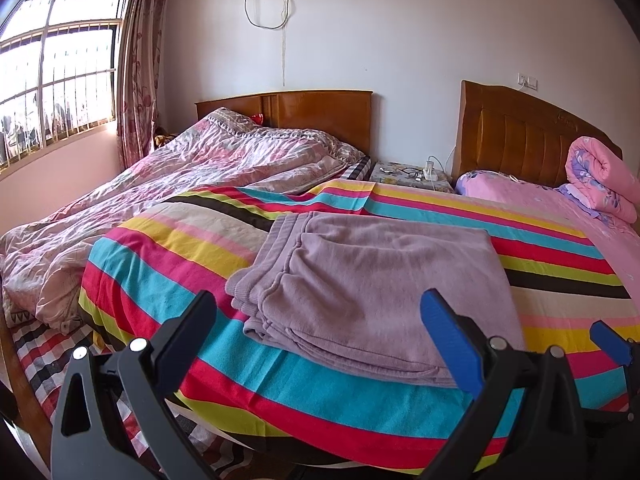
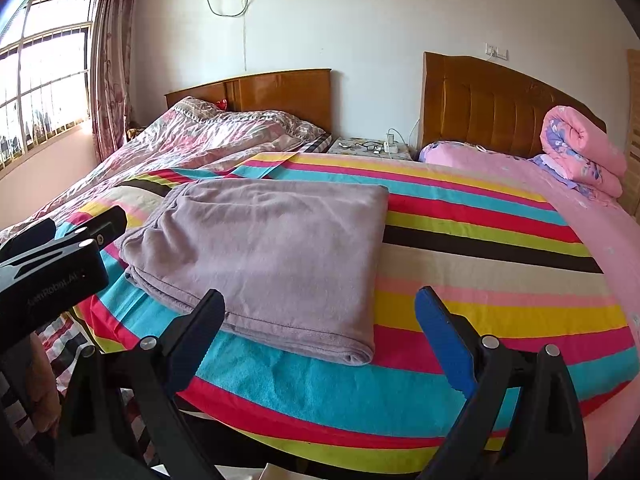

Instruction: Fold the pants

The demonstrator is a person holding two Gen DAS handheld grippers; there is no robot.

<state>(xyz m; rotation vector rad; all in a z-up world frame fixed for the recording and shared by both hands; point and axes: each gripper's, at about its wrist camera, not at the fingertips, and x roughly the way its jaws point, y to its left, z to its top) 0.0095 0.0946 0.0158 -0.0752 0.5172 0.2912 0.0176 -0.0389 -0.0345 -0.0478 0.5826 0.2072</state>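
The mauve fleece pants lie folded into a flat stack on the striped sheet; they also show in the right wrist view. My left gripper is open and empty, held just in front of the pants' near edge. My right gripper is open and empty, in front of the stack's near right corner. The left gripper's body shows at the left of the right wrist view. A blue finger of the right gripper shows at the right of the left wrist view.
A crumpled pink quilt covers the left bed. A rolled pink blanket lies at the right headboard. A nightstand with chargers stands between the beds. The window is on the left.
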